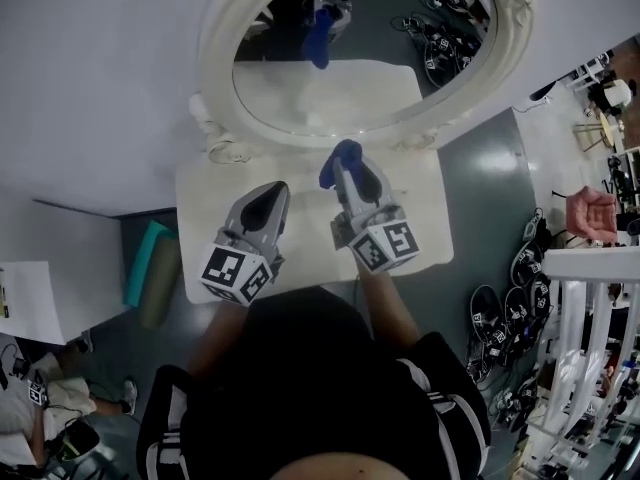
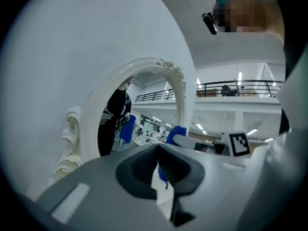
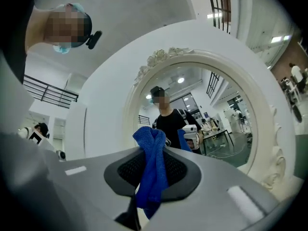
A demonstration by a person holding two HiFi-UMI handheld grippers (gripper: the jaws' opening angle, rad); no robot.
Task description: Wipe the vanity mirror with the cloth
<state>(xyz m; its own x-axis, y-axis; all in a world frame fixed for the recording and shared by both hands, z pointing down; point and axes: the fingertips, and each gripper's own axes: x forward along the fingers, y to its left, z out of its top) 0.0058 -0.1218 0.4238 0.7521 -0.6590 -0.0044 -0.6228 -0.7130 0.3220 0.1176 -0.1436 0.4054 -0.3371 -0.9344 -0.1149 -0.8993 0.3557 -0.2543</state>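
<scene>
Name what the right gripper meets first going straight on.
Probably the vanity mirror, on its glass: the right gripper, claw shut on the blue cloth, points there, cloth leading. Depth unclear.

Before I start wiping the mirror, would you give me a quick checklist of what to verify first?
1. Cloth held in the right tongs: ok, pinched between the jaws.
2. Cloth end standing past the tips for wiping: ok.
3. Left tongs empty: ok, jaws together, nothing between them.
4. Cloth on the mirror: not ok, it sits by the lower frame, short of the glass.
5. Whether the mirror is steady on the table: cannot tell.
</scene>
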